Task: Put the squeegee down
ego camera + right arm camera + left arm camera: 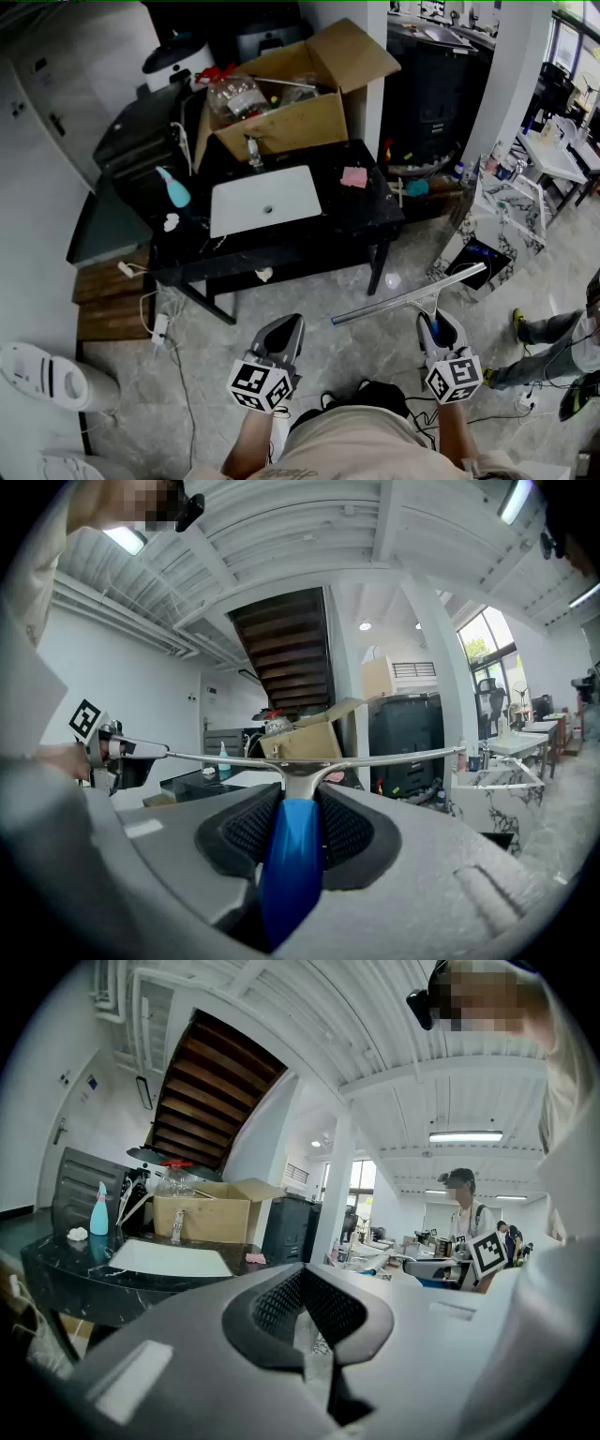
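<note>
The squeegee [412, 298] has a blue handle [292, 855] and a long silver blade [375, 758]. My right gripper [431, 323] is shut on the handle, and the blade lies crosswise just past the jaws, above the floor in front of the black table [366, 211]. In the right gripper view the pads of that gripper [300, 794] press both sides of the handle. My left gripper [292, 321] hangs beside it on the left, level, with its pads together and nothing between them [302, 1274].
On the table are a white sink basin [264, 199], a pink sponge [353, 176], a blue bottle [174, 187] and an open cardboard box [281, 122]. A white appliance [42, 375] and cables lie at floor left. A marble-topped rack [511, 202] and a person [553, 347] are at right.
</note>
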Demonstrator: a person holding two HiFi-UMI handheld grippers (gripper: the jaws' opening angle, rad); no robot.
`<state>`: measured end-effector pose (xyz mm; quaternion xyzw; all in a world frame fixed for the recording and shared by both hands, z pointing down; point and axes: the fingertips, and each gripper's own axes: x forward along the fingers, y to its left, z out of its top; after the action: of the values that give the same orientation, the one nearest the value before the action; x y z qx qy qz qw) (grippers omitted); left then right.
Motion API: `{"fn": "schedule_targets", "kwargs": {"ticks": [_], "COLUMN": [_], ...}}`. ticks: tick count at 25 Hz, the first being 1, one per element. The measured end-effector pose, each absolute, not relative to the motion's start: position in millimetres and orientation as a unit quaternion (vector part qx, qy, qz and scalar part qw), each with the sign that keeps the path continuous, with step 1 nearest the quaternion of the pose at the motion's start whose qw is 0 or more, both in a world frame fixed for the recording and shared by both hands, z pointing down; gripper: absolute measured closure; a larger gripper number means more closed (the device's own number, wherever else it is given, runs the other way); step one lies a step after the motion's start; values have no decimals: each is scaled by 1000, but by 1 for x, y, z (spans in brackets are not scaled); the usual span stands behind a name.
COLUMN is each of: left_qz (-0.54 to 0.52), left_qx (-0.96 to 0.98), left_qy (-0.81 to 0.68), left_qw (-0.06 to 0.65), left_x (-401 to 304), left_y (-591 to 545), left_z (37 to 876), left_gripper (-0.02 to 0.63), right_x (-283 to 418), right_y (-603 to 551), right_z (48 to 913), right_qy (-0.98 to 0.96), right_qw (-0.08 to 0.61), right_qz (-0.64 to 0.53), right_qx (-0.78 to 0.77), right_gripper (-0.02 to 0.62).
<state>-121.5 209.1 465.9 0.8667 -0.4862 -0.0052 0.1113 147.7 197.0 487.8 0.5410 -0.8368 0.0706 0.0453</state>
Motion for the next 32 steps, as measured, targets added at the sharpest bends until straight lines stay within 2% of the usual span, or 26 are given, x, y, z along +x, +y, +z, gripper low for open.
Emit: {"fn": "schedule_targets", "kwargs": {"ticks": [11, 19, 26, 32], "left_qz": [-2, 9, 36, 57], "left_qx": [865, 863, 855, 859], "left_qy": [-487, -483, -495, -492], "left_qw": [125, 146, 153, 128], "left_x": [-133, -135, -139, -131], "left_y": [210, 190, 130, 57], "left_z": [479, 494, 498, 475], "left_gripper": [592, 592, 592, 592], "right_x": [138, 144, 134, 132], "right_y": [191, 172, 104, 26], "right_z": [489, 513, 530, 522], "right_qy": [-834, -820, -826, -833], "right_qw": [36, 66, 58, 34], "right_qz": [86, 108, 131, 126], "right_qx": [544, 559, 546, 538], "right_gripper": [469, 469, 469, 469]}}
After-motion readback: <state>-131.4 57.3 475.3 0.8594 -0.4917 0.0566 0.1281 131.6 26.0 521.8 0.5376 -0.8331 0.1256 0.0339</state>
